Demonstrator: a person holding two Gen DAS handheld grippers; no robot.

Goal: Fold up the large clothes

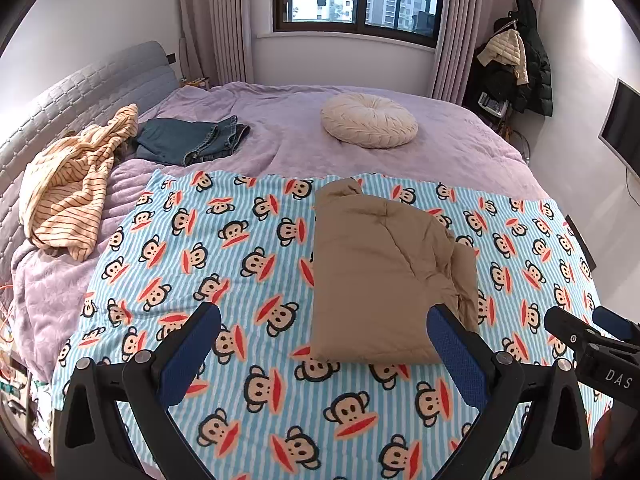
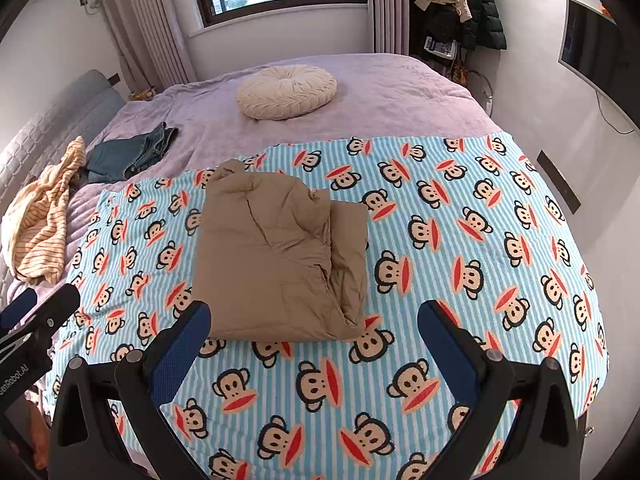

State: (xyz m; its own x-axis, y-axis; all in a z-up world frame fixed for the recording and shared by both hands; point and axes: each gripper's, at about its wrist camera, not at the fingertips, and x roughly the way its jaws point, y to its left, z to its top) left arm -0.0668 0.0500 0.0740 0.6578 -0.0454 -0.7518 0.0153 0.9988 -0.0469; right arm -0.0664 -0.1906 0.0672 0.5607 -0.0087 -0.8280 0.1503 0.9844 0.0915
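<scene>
A tan padded jacket (image 1: pixel 384 276) lies folded into a rough rectangle on the blue monkey-print blanket (image 1: pixel 224 280); it also shows in the right wrist view (image 2: pixel 276 256). My left gripper (image 1: pixel 324 320) is open and empty, held above the blanket just in front of the jacket's near edge. My right gripper (image 2: pixel 314 316) is open and empty, also hovering in front of the jacket's near edge. The right gripper's tips show at the right of the left wrist view (image 1: pixel 588 328). The left gripper shows at the left edge of the right wrist view (image 2: pixel 36 312).
Folded blue jeans (image 1: pixel 188 140) and a crumpled striped cream garment (image 1: pixel 68 188) lie at the left on the purple bedspread (image 1: pixel 288 120). A round cream cushion (image 1: pixel 368 120) sits at the back. A coat rack (image 1: pixel 516 56) and a wall TV (image 1: pixel 620 128) are at the right.
</scene>
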